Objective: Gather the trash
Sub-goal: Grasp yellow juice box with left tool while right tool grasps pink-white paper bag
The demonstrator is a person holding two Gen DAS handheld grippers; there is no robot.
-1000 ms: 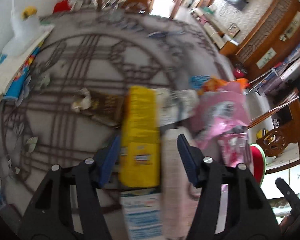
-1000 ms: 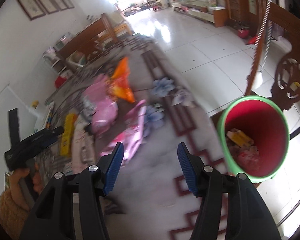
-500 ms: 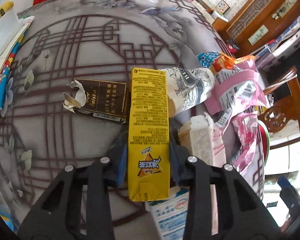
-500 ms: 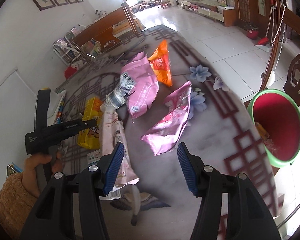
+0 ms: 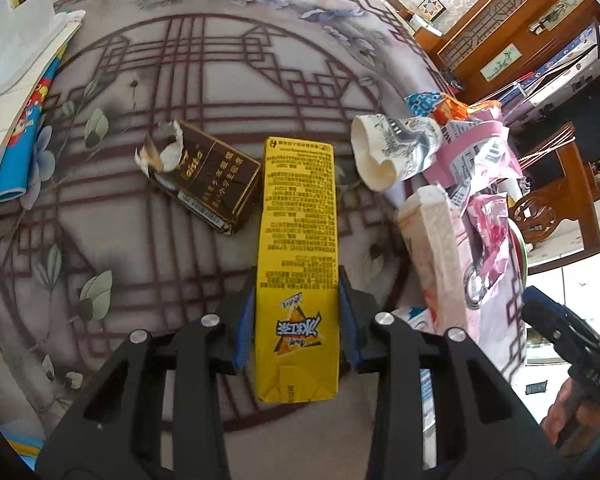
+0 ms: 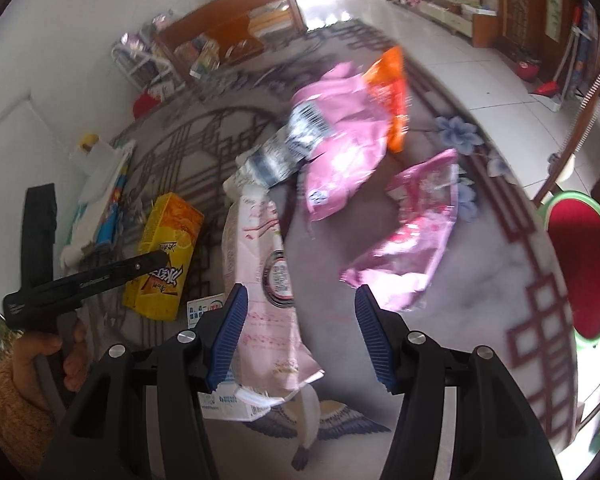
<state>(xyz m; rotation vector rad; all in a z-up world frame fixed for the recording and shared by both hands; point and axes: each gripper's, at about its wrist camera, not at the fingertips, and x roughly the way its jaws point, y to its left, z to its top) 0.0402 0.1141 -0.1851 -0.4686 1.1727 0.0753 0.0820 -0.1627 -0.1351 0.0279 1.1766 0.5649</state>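
Yellow carton [image 5: 298,248], brown pack [image 5: 212,184], pink wrappers [image 6: 340,152] (one orange [image 6: 388,88]), lattice-patterned table [image 5: 220,60].

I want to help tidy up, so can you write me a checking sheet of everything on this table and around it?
Surface: patterned table, glossy, with flowers and lattice lines.
Job's things: yellow carton; brown packet, torn open; crumpled paper cup; pale pink carton; pink bags; orange bag; red bin beside the table, green rim.
Clutter: books and white papers at the table edge.
Grippers: left gripper jaws closed on the yellow carton; right gripper open above the pale pink carton.
Cables: nothing seen.
Surroundings: wooden cabinets, tiled floor.
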